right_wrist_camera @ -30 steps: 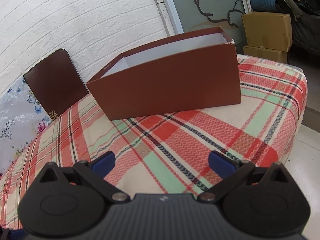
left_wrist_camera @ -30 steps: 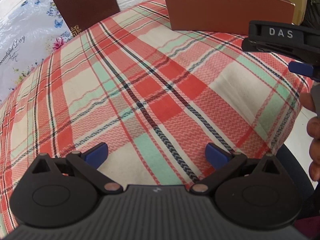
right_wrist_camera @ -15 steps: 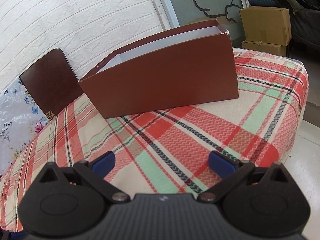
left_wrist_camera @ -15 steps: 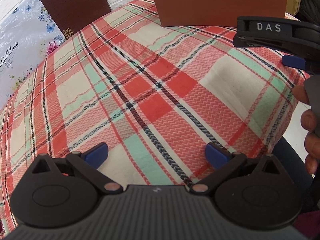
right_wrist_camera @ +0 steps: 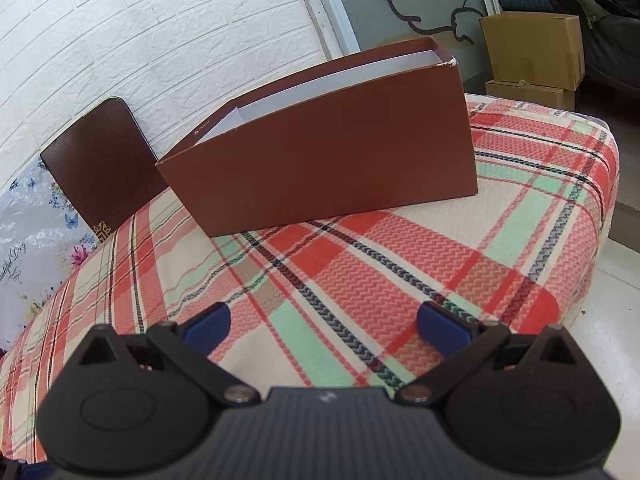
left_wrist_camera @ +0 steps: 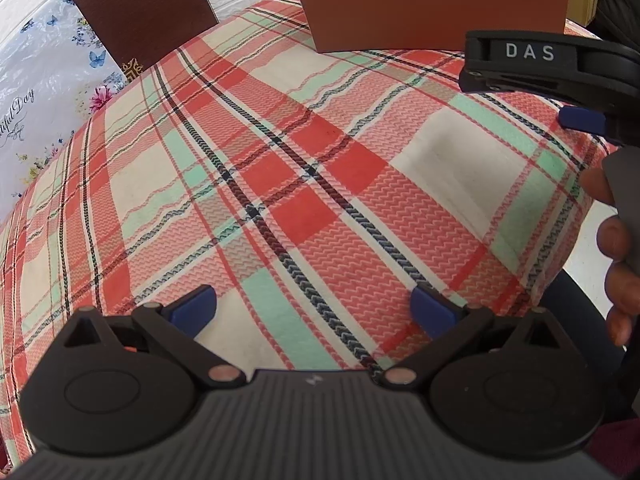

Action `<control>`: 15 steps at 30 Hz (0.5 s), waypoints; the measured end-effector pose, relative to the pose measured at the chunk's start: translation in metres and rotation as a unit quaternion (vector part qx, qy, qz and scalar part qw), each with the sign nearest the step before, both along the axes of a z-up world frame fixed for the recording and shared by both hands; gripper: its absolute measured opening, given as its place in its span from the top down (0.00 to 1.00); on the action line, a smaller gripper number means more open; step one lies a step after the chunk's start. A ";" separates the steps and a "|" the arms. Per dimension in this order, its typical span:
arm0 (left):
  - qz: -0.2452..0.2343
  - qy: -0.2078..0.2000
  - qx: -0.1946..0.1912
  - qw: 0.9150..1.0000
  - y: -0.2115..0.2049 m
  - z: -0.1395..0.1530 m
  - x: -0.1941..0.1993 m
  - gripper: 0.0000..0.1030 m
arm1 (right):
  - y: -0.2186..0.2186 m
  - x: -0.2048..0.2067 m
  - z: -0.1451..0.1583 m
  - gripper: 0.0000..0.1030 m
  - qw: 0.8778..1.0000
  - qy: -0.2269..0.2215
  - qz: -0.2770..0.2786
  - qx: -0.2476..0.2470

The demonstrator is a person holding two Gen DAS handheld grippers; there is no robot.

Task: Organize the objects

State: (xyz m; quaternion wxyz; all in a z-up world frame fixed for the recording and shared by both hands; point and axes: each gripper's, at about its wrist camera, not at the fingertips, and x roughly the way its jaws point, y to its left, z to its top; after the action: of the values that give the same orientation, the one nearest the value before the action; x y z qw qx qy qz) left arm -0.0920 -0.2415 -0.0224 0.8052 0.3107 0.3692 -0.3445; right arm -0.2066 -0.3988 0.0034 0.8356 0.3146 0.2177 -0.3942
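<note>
Plaid cloth [left_wrist_camera: 280, 184] covers the counter under both my tools. My left tool [left_wrist_camera: 314, 308] is spread wide and holds nothing; my right tool [right_wrist_camera: 324, 324] likewise, touching nothing. Ahead of it stands the open brown box [right_wrist_camera: 328, 164], its inside mostly hidden; a dark brown board [right_wrist_camera: 100, 156] leans on the wall.
</note>
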 end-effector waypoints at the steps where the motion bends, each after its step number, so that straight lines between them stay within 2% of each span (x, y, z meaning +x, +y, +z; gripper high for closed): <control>1: 0.000 0.001 0.000 1.000 0.000 0.000 0.000 0.00 | 0.000 0.000 0.000 0.00 1.000 0.000 0.000 0.000; 15: -0.001 0.002 0.000 1.000 0.000 -0.001 0.000 0.00 | 0.001 0.001 0.001 0.00 1.000 0.002 0.002 0.000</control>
State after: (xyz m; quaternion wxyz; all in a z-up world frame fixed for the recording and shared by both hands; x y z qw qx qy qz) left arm -0.0916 -0.2419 -0.0231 0.8041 0.3103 0.3708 -0.3459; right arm -0.2060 -0.3978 0.0039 0.8361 0.3132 0.2194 -0.3933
